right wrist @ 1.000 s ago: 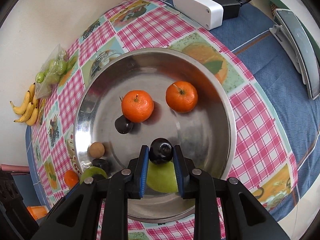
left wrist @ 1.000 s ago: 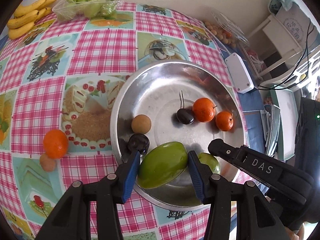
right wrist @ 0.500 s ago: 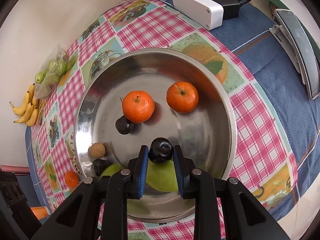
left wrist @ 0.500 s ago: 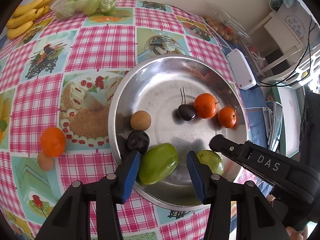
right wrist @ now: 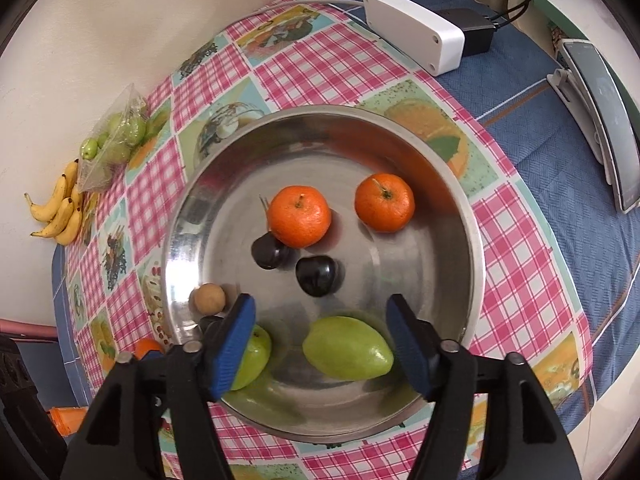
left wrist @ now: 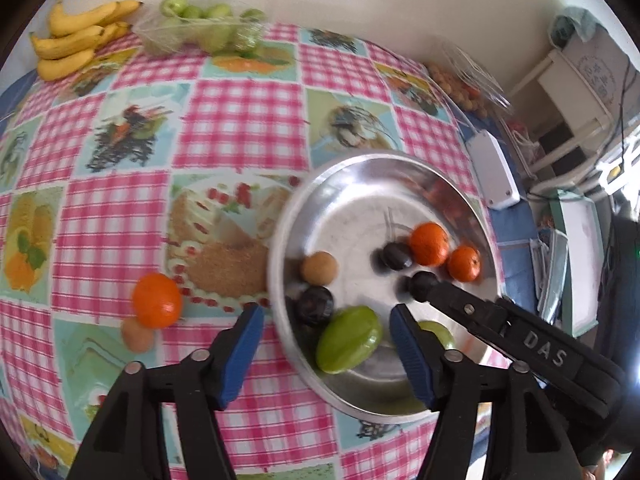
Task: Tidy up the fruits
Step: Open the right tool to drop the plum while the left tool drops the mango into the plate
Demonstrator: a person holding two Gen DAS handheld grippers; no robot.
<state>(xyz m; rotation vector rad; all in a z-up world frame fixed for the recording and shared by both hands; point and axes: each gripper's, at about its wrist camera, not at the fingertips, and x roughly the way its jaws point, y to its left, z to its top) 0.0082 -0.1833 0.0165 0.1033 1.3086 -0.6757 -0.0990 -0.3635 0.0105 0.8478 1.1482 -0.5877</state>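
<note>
The round metal tray [right wrist: 474, 248] is the collecting place, so most fruits lie inside it: two oranges [right wrist: 299, 216], three dark plums [right wrist: 318, 276], a small brown fruit [right wrist: 207, 299] and two green mangoes [right wrist: 346, 348]. The right gripper [right wrist: 320, 344] hangs above the tray with its jaws opening; nothing is between them, and the dark plum lies free on the tray floor just beyond its tips, probably because it is just released there. The left gripper [left wrist: 326, 350] also has its jaws opening, with no pad pressing on anything; the green mango [left wrist: 349, 345] lies in the tray under the gap, near the rim. One orange [left wrist: 157, 300] and a pale small fruit [left wrist: 137, 335] rest on the checked tablecloth [left wrist: 248, 120], outside the tray, so I judge that the work is not finished and these two are the next to collect
</note>
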